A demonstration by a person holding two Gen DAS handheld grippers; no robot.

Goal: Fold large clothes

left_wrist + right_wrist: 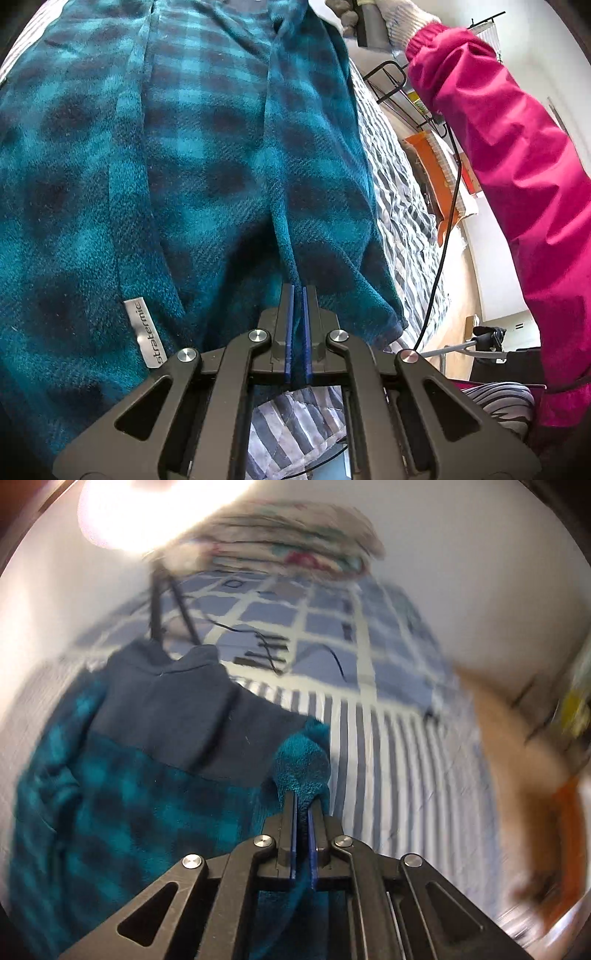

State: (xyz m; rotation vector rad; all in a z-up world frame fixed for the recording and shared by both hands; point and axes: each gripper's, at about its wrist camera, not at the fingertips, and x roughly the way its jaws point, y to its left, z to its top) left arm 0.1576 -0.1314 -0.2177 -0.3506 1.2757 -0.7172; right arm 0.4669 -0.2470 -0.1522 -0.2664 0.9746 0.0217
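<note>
Both tongs pinched on a fleece garment over the bed

Our left gripper (298, 295) is closed on a ridge of the teal checked fleece (207, 155), our right gripper (303, 805) closed on a bunched edge below its dark waistband (192, 716). It lies across the striped bedcover (388, 760), soft, thick and floppy, likely light; we judge hems and waistband the best holds.

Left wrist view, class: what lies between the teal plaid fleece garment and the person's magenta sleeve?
A strip of grey-and-white striped bedcover and a thin black cable, in the left wrist view.
</note>
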